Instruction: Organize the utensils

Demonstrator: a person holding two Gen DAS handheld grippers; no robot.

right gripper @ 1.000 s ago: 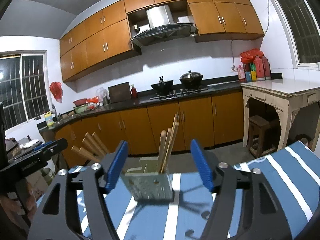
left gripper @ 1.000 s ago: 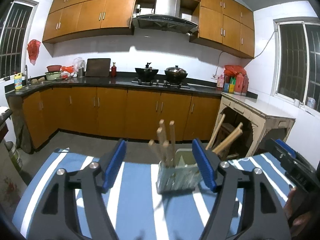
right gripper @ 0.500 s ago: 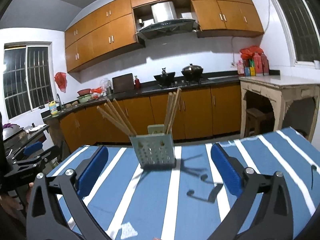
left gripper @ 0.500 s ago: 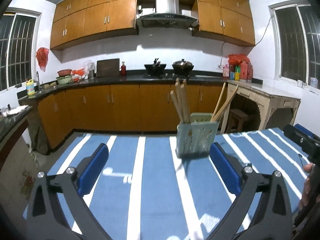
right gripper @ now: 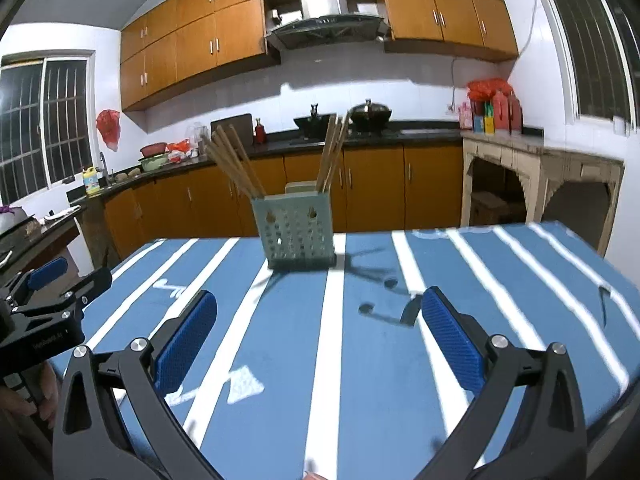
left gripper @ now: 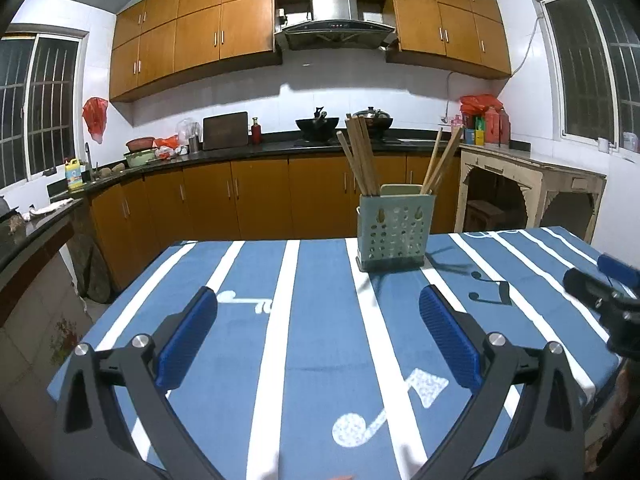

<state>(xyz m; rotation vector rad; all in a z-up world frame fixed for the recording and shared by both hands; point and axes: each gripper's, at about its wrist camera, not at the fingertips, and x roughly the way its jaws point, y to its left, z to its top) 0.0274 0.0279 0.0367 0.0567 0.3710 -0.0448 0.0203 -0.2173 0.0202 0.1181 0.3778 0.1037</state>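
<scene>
Grippers: two. The left gripper (left gripper: 318, 332) and the right gripper (right gripper: 319, 330) each hover over the near part of the table, fingers spread wide, nothing between the blue pads (left gripper: 187, 336).
Jaw motion: both sets of jaws have just been opening; they stand much wider than a second ago, with only bare cloth between them.
Holder: one pale green utensil holder (left gripper: 394, 232), perforated on its front, upright on the table (left gripper: 320, 360) near the far edge, roughly midway along it.
Holder compartments: at least two, one at each side, split by a raised tab in the middle.
Chopsticks: two bundles of wooden chopsticks (left gripper: 360, 156). In the left wrist view the left bundle shows about four sticks and the right bundle (left gripper: 440, 162) about three; the exact count is hard to tell where they overlap.
Lean: the left bundle tilts left, the right bundle tilts right, all standing in the holder.
Tablecloth: one, blue with white stripes and white and dark music notes.
Other gripper in view: the right gripper shows at the right edge of the left wrist view (left gripper: 600, 300); the left one at the left edge of the right wrist view (right gripper: 48, 312), held by a hand (right gripper: 24, 396).
Change since earlier: a second ago the holder sat right between each pair of fingers; now it stands well apart from both, farther up the table.
Holder position: unchanged on the cloth.
</scene>
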